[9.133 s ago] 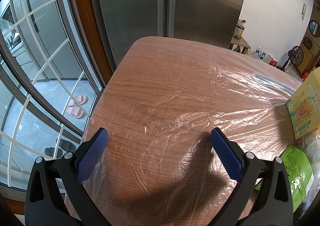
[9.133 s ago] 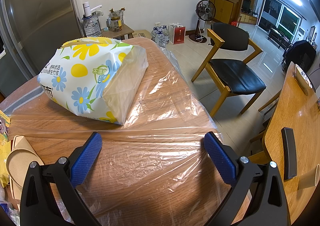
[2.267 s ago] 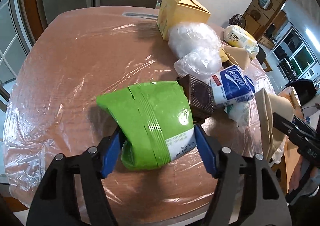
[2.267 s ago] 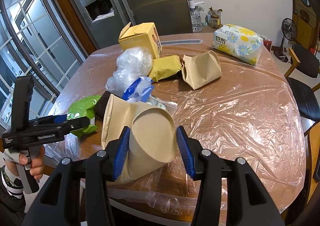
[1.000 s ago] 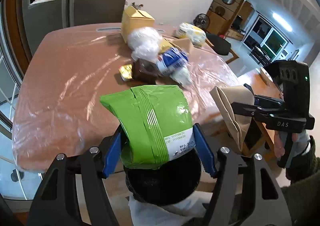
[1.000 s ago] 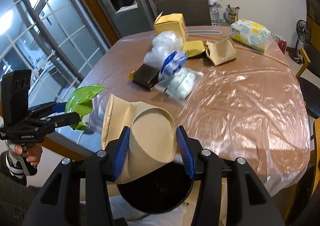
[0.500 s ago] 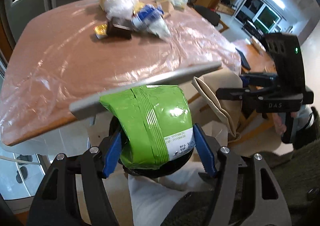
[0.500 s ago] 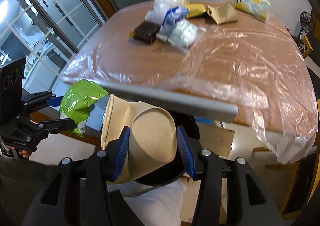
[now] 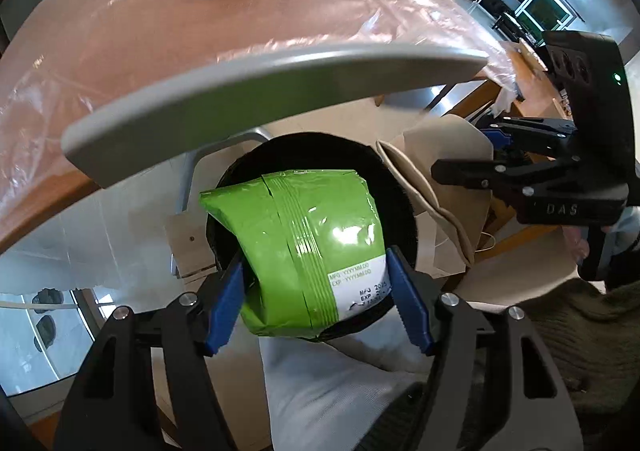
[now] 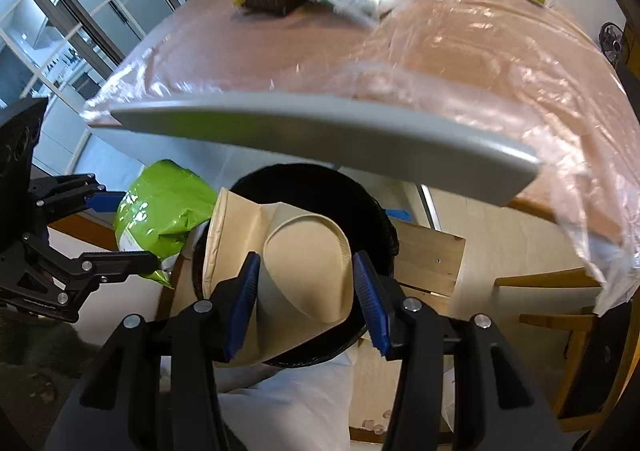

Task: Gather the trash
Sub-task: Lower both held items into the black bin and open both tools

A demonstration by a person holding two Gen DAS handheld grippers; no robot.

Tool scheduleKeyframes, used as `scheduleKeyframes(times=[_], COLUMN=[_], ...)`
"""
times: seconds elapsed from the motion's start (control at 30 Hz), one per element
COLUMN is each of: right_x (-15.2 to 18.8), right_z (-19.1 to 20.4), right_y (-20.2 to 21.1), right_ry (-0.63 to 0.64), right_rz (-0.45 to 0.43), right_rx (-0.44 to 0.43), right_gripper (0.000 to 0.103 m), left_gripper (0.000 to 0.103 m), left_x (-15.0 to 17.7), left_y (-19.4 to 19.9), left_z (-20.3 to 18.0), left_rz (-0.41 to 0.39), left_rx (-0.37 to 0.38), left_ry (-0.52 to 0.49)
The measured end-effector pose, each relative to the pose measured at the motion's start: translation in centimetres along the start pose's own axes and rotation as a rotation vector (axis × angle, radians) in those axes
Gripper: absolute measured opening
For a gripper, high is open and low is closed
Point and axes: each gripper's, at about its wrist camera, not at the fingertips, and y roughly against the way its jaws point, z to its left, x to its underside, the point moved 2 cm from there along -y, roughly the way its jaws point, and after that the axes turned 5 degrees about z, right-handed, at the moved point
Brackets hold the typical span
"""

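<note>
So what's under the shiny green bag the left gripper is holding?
Under the shiny green foil bag, pinched in the left gripper, sits the round black bin, mouth open and lid raised. The bag covers most of the opening, so what lies inside cannot be seen.

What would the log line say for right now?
left hand-held gripper: holds green bag | right hand-held gripper: holds paper bag | both over black bin | lid up

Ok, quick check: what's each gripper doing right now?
Left gripper: shut on the green bag.
Right gripper: shut on the brown paper bag.
</note>
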Motion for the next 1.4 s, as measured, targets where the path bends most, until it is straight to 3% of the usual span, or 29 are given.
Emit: scheduleKeyframes(times=[0.6,1.13,1.17,1.2,1.27,1.4], right_x=[-0.1,-0.3,-0.3,-0.3,-0.1,0.0], right_z=[-0.4,0.1,0.0,-0.1,-0.5,-0.6], right_y=[-4.7,-5.0,-4.9,-4.8,-4.2,-2.0], right_ry=[-0.036,-0.066,-0.072,-0.078,-0.086,-0.072], right_rz=[0.036,0.058,0.057,0.052,0.031,0.001], right_rx=[0.048,0.045,0.041,0.046,0.049,0.059], right_gripper=[0.047,0.048,0.051,0.062,0.074,0.074], left_gripper=[0.067,0.071,0.072,0.073,0.080,0.084], left_x=[-0.7,-1.2,-1.2,-1.2,-1.1,-0.8], left_y=[-4.0,-5.0,-5.0,-5.0,-4.6,-3.2], left_z=[1.0,1.9,2.0,2.2,2.4,2.4], left_rz=[0.027,0.023,0.024,0.029,0.030,0.011], left_rx=[-0.090,-0.100,-0.097,-0.096,-0.113,-0.134], left_ry=[-0.022,-0.028,-0.024,-0.022,-0.026,-0.034])
